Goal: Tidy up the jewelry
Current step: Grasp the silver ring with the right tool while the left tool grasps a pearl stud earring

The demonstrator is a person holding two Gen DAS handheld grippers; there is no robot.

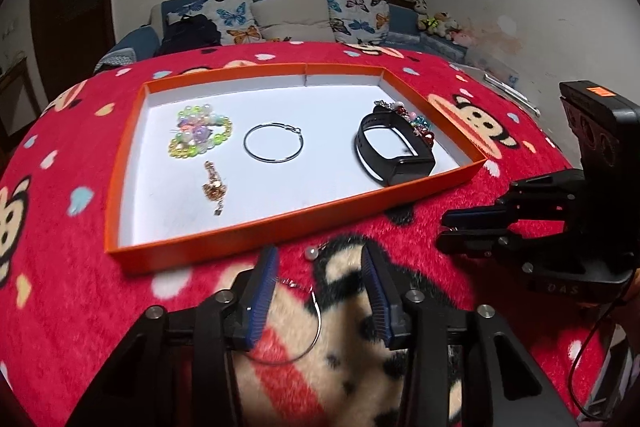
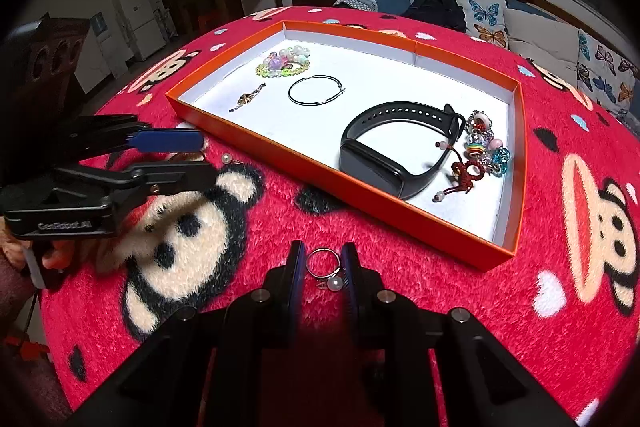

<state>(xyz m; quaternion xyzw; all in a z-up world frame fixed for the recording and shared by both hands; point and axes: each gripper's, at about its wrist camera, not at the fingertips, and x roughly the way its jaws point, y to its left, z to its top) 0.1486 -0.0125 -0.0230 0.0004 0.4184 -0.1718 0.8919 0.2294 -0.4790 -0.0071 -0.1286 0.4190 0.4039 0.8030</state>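
An orange tray (image 1: pixel 280 223) (image 2: pixel 256 139) holds a pastel bead bracelet (image 1: pixel 200 137) (image 2: pixel 282 65), a thin hoop (image 1: pixel 273 143) (image 2: pixel 316 90), a gold charm (image 1: pixel 215 189) (image 2: pixel 250 97), a black smart band (image 1: pixel 390 151) (image 2: pixel 394 155) and a glass-bead bracelet (image 1: pixel 418 123) (image 2: pixel 486 147). My left gripper (image 1: pixel 320 287) (image 2: pixel 200 157) is open over a silver hoop earring with a pearl (image 1: pixel 316 319) on the blanket. My right gripper (image 2: pixel 322 271) (image 1: pixel 446 229) is open around a pearl ring (image 2: pixel 326 271).
A red monkey-print blanket (image 1: pixel 60 267) (image 2: pixel 520 287) covers the table. A sofa with butterfly cushions (image 1: pixel 280 15) stands beyond the far edge. A cabinet and fridge (image 2: pixel 140 15) are at the room's left side.
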